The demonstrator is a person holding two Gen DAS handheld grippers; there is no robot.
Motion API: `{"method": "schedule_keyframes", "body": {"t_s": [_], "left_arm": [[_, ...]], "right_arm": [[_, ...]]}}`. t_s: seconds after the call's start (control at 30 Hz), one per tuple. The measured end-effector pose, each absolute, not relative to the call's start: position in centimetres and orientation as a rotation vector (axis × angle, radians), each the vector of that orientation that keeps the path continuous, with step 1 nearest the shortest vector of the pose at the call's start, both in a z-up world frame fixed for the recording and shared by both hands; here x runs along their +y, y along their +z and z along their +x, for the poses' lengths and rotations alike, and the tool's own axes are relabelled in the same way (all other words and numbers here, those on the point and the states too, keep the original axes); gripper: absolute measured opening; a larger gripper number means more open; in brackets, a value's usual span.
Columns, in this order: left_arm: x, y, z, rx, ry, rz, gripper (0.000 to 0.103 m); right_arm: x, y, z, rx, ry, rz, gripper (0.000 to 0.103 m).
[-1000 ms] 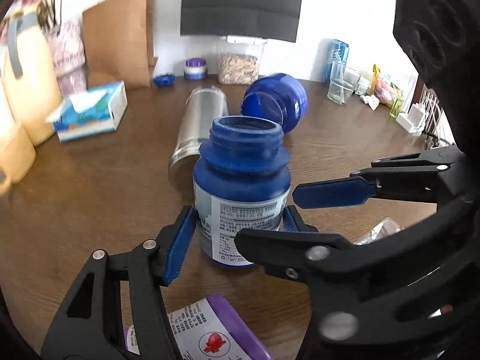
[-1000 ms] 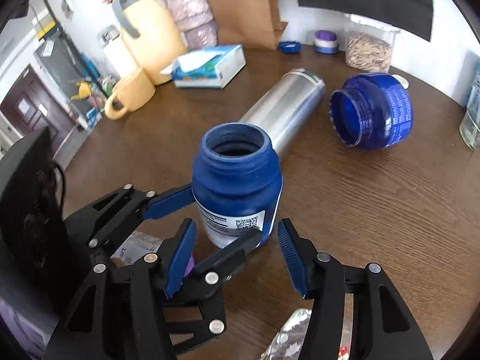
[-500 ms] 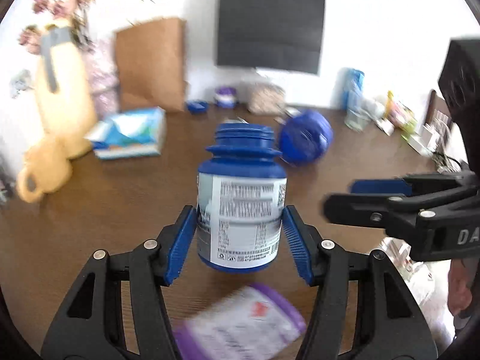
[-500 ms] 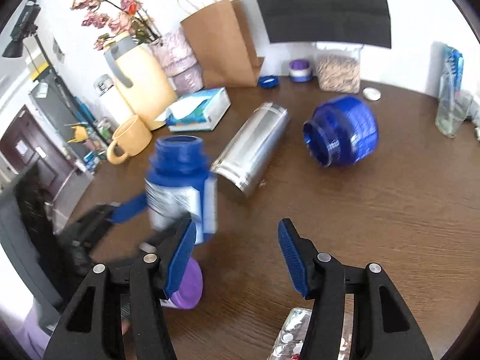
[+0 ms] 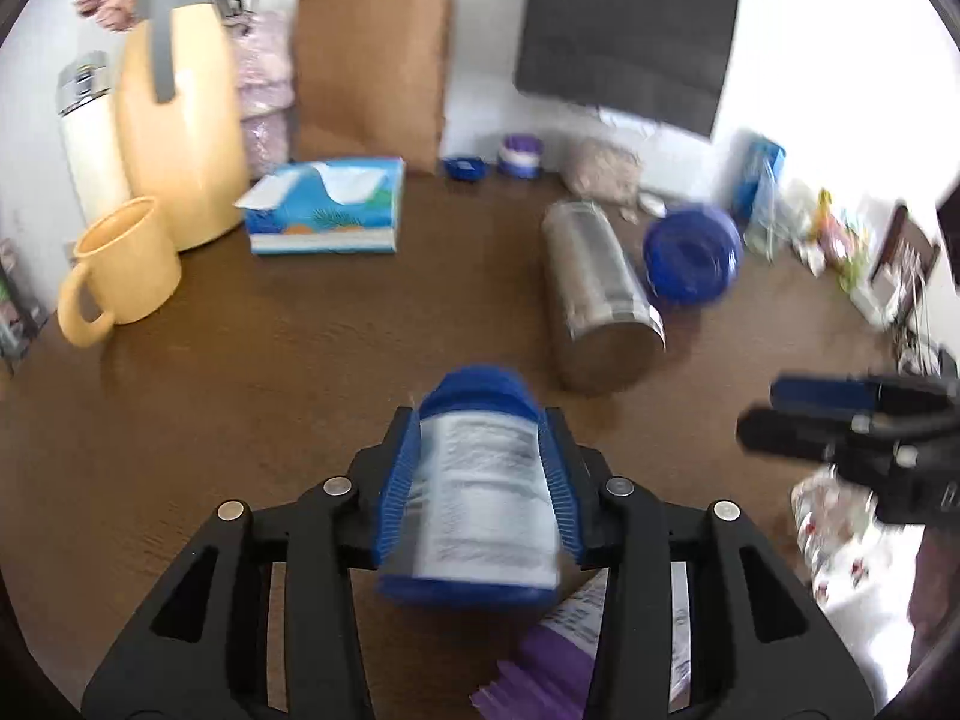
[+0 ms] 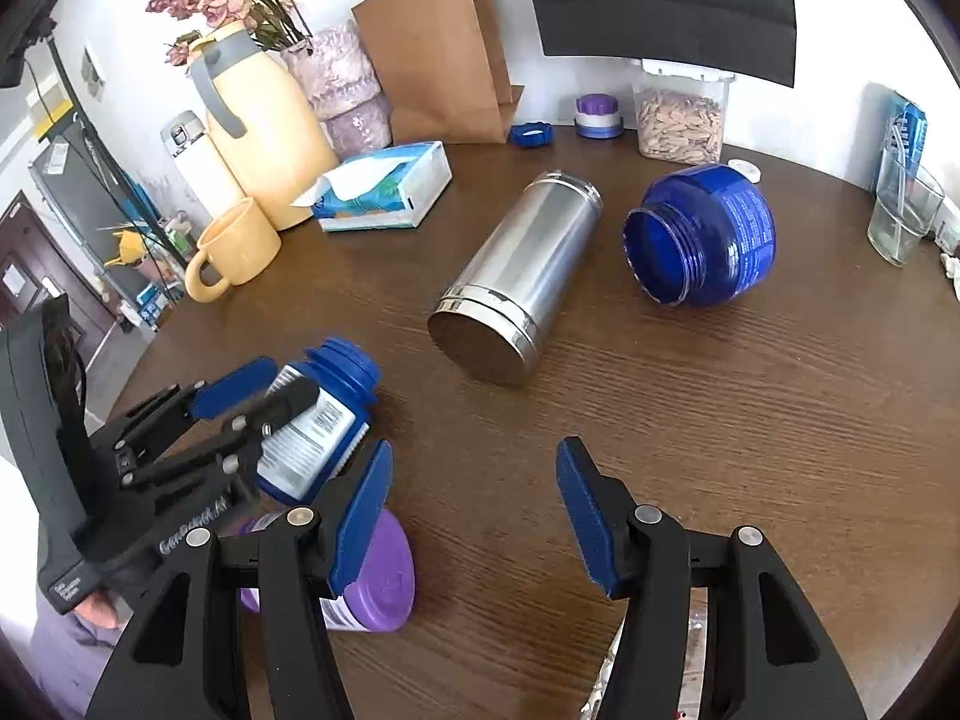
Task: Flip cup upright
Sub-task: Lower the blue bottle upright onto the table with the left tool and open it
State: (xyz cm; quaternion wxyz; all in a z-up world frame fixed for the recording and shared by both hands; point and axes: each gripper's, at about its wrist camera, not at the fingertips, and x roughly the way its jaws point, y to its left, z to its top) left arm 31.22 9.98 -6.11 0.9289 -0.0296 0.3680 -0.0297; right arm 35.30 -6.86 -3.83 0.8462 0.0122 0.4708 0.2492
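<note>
Blue bottle [image 5: 480,480] tilted in left claw [image 5: 480,468]

Count: blue jars 2 [image 6: 318,414] [image 6: 702,243]; steel tumbler 1 [image 6: 519,276]; yellow mug 1 [image 6: 237,249]; tissue box 1 [image 6: 390,186]; purple-capped bottle 1 [image 6: 366,576]; paper bag 1 [image 6: 438,54].

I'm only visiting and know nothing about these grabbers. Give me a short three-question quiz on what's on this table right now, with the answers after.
1. True or false: the left gripper is clamped on the small blue bottle.
2. The steel flask is: A) standing upright, B) lying on its side, C) held by the right gripper.
3. Fill in: the big blue jar lies on its side with no ____ on its mouth.

Key: 1 true; 2 B; 3 lid. The right gripper is open and holds nothing.
</note>
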Motion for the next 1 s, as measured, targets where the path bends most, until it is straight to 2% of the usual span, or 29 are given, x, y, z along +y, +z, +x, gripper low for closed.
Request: {"method": "schedule_keyframes", "body": {"t_s": [0.07, 0.13, 0.2, 0.27, 0.3, 0.37, 0.47, 0.63, 0.77, 0.83, 0.93, 1.0], "left_arm": [[9.7, -6.4, 31.1, 0.752, -0.076, -0.047, 0.046], [9.7, -6.9, 31.2, 0.799, -0.103, -0.051, 0.07], [9.7, -7.1, 31.5, 0.84, -0.14, -0.039, 0.075], [9.2, -7.2, 31.8, 0.882, -0.175, -0.002, 0.074], [9.1, -7.4, 32.0, 0.904, -0.194, 0.003, 0.06], [8.7, -7.5, 31.8, 0.908, -0.19, 0.034, 0.06], [8.4, -7.5, 31.1, 0.89, -0.199, 0.044, 0.06], [9.0, -7.1, 30.2, 0.814, -0.219, 0.014, 0.059], [9.0, -5.8, 28.9, 0.743, -0.282, 0.002, 0.059], [8.9, -5.8, 28.9, 0.752, -0.287, 0.015, 0.06], [9.5, -6.4, 29.5, 0.767, -0.34, -0.049, 0.061], [9.8, -6.6, 29.8, 0.777, -0.337, -0.065, 0.067]], "right_arm": [[-7.0, -3.6, 35.1, 0.986, 0.528, 0.031, 0.061], [-6.7, -3.3, 34.9, 0.982, 0.534, 0.027, 0.061], [-6.4, -3.0, 34.8, 0.983, 0.542, 0.018, 0.061], [-6.0, -2.7, 35.0, 0.993, 0.563, 0.028, 0.061], [-5.7, -2.7, 35.4, 1.013, 0.593, 0.053, 0.061], [-4.8, -3.2, 36.6, 1.094, 0.668, 0.126, 0.064], [-3.2, -5.5, 38.5, 1.238, 0.703, 0.203, 0.078], [-1.3, -10.2, 41.2, 1.427, 0.745, 0.455, 0.079], [-0.3, -11.8, 41.7, 1.445, 0.808, 0.593, 0.079], [-0.3, -11.6, 41.4, 1.407, 0.827, 0.594, 0.068], [0.2, -10.2, 40.8, 1.367, 0.767, 0.451, 0.068], [0.4, -9.3, 40.7, 1.317, 0.742, 0.39, 0.068]]}}
